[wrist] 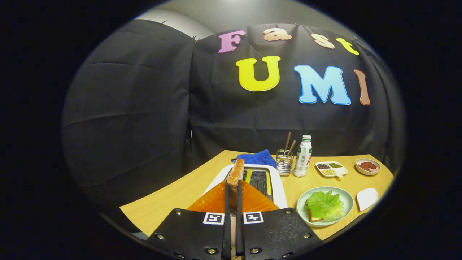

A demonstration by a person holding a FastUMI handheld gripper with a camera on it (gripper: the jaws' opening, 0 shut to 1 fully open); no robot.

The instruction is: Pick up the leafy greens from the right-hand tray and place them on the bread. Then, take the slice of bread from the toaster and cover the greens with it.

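My gripper [233,189] is shut on a slice of toasted bread [236,174], held on edge between the two fingers above the white toaster [279,195]. The slice stands upright over the toaster's left slot, and whether its lower end is still inside is hidden by the fingers. To the right of the toaster a pale green plate [346,202] holds a second bread slice [314,216] with the leafy greens [325,205] lying on top of it, covering most of it.
A small white tray [367,198] lies right of the plate. Behind stand a blue cloth [257,158], a wire holder with chopsticks [284,162], a white bottle [303,156], a divided dish of beans [331,168] and a small bowl [367,166].
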